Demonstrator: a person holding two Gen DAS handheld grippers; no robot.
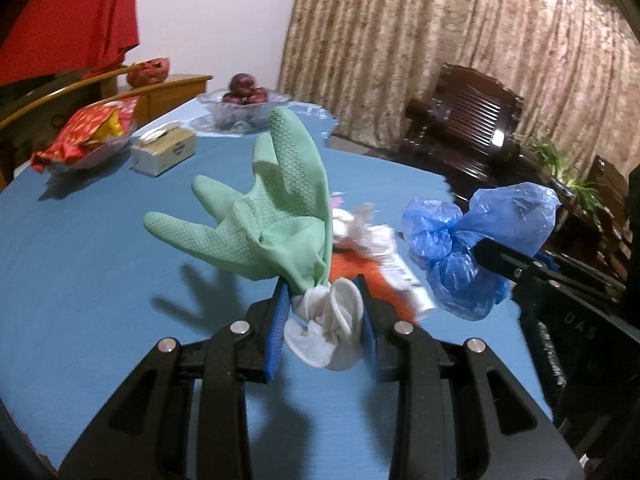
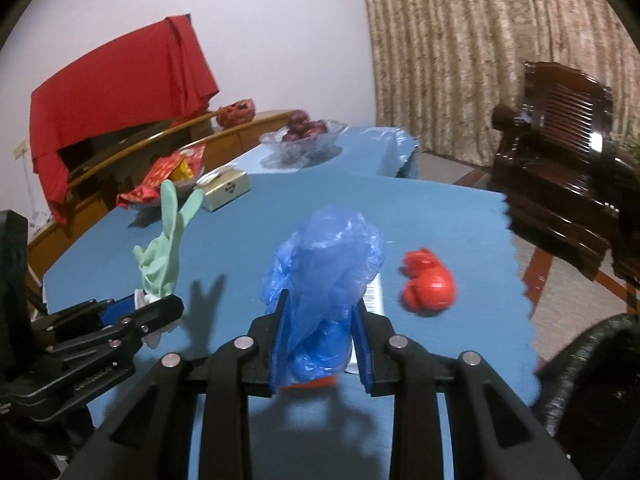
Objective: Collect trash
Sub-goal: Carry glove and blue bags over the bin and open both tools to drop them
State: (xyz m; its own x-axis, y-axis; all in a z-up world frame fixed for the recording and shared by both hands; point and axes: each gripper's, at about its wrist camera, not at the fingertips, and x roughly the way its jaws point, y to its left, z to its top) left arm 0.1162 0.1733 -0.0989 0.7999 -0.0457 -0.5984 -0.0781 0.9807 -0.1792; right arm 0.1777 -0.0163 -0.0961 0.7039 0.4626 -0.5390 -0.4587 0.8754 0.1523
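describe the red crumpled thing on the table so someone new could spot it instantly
Start at the blue table, then find the right gripper, shut on the blue plastic bag. Just right of the bag lies the red crumpled wrapper, loose on the cloth. It is the only red piece near the grippers, and nothing holds it.

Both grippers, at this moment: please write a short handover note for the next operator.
Left gripper: shut on the green glove at its white cuff, lifted above the blue table.
Right gripper: shut on the blue plastic bag.
Left on the table: crumpled red wrapper, a white packet behind the bag.
No bin in view; nothing is dropped off yet.
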